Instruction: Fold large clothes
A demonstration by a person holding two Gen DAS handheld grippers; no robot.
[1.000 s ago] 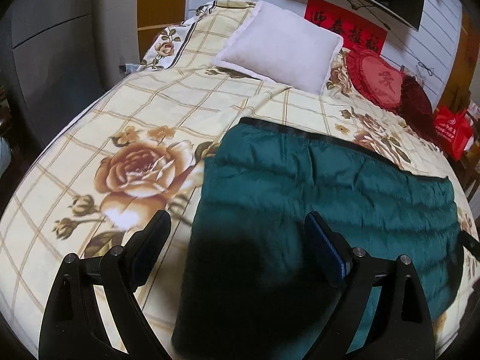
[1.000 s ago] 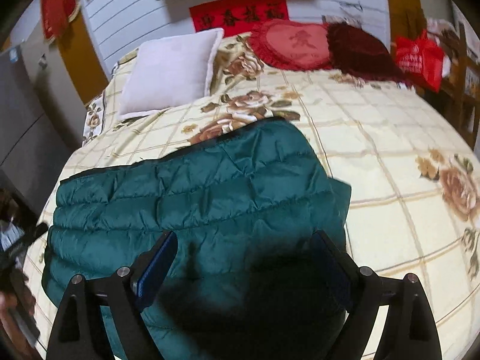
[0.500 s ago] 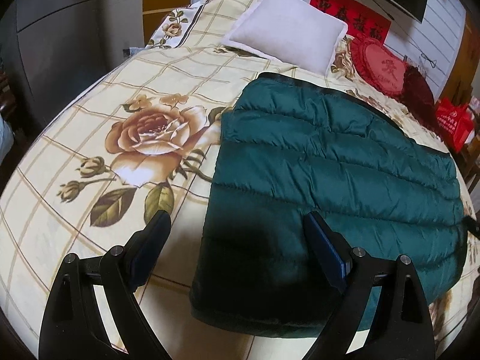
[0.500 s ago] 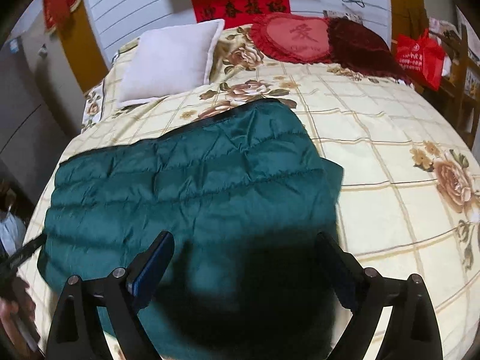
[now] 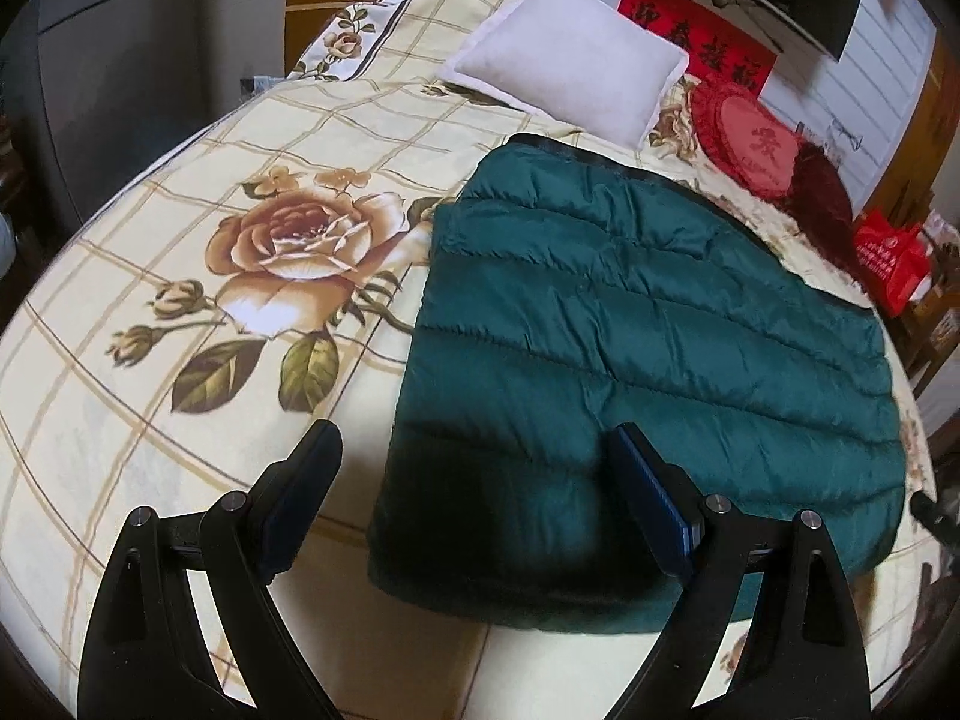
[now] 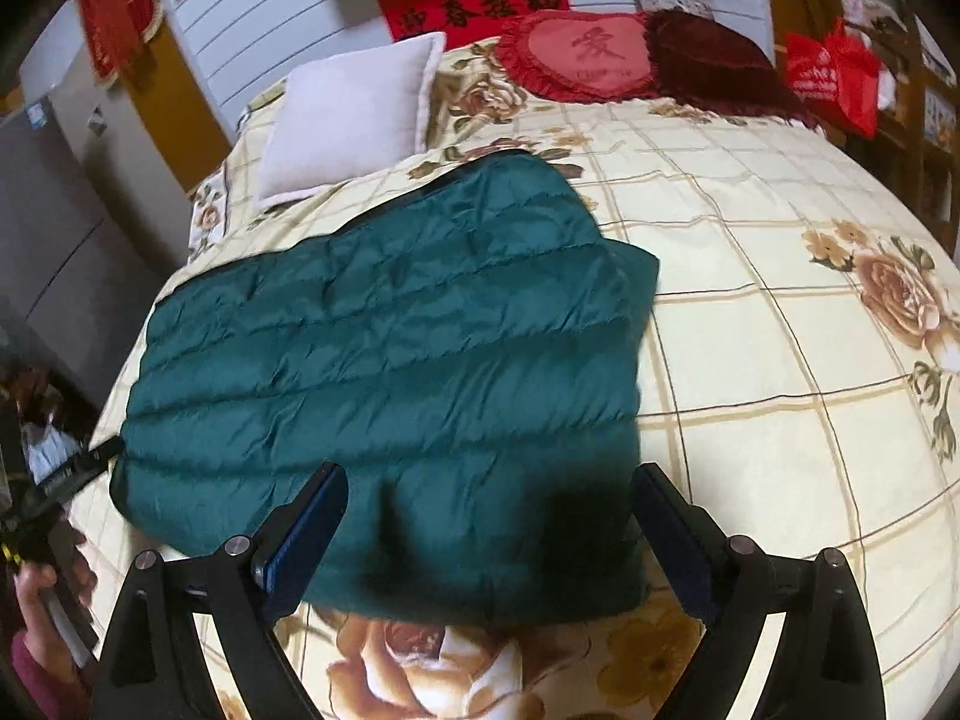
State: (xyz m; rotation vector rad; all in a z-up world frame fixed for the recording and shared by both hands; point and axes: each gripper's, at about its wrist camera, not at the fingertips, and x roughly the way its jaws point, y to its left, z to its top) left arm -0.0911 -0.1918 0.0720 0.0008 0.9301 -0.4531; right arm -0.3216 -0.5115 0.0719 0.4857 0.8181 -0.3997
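Note:
A dark green quilted jacket [image 5: 648,348] lies folded into a flat rectangle on the flowered bedspread [image 5: 150,420]. My left gripper [image 5: 474,444] hangs open above the jacket's near left corner, one finger over the bedspread and one over the jacket, holding nothing. In the right wrist view the same jacket [image 6: 390,360] spreads leftward, and my right gripper [image 6: 492,480] stands open above its near right part, also without anything in it. The left gripper's tip [image 6: 72,468] and a hand [image 6: 36,588] show at that view's left edge.
A white pillow [image 5: 570,78], a red heart cushion [image 5: 750,144] and a dark red cushion [image 6: 714,60] lie at the head of the bed. A red bag [image 6: 834,78] stands beside the bed on the right. Grey cabinets [image 5: 120,60] stand left.
Both grippers have drawn back toward the near edge of the bed, so the jacket's near edge and more bedspread now show. The jacket itself lies unchanged. Both jaws stay equally wide.

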